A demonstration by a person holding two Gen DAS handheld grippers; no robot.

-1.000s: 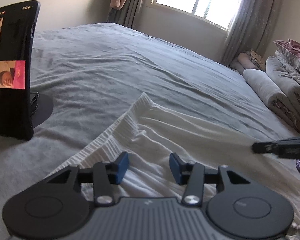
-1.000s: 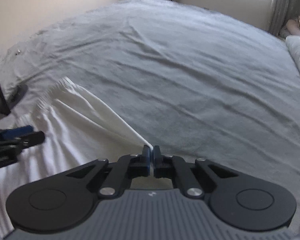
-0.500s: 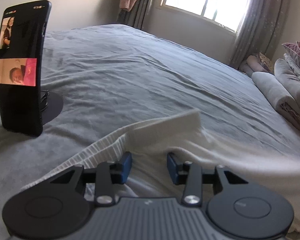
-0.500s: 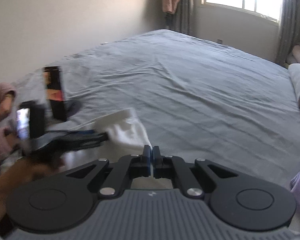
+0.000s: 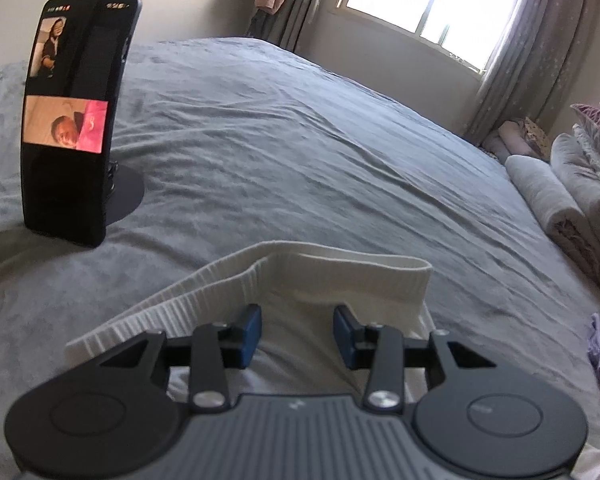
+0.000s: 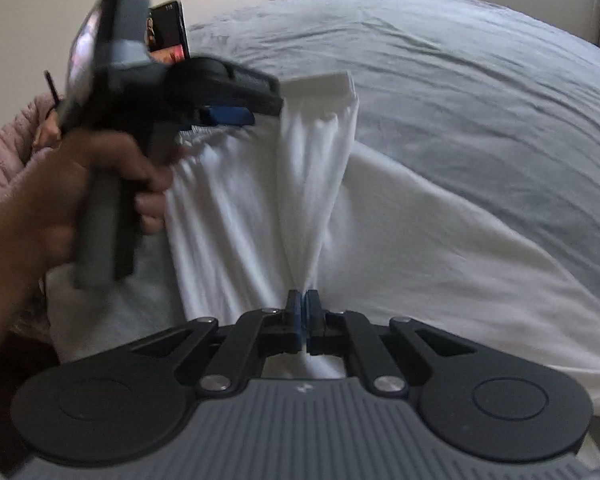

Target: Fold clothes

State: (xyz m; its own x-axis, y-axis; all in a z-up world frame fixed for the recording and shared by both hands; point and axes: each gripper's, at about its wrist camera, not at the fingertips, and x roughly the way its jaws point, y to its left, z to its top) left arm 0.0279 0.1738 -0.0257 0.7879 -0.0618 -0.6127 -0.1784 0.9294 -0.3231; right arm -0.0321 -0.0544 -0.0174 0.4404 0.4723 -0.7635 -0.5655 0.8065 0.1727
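The right hand-held gripper (image 6: 302, 312) pinches a fold of the white garment (image 6: 260, 184) on the bed (image 6: 460, 80). The left hand-held gripper (image 5: 297, 334) hovers half-open above its ribbed waistband (image 5: 340, 276).

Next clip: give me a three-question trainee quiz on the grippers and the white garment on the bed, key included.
1. True or false: the right gripper is shut on a bunched fold of the white garment.
2. The left gripper is: A) clamped on the ribbed waistband, B) open over the garment with nothing pinched, C) holding the phone.
3. What stands upright on a round stand on the grey bedspread, left of the garment in the left wrist view?

Key:
1. True; the cloth runs taut into the closed jaws.
2. B; the ribbed waistband lies just beyond the blue pads.
3. A phone with its screen lit.
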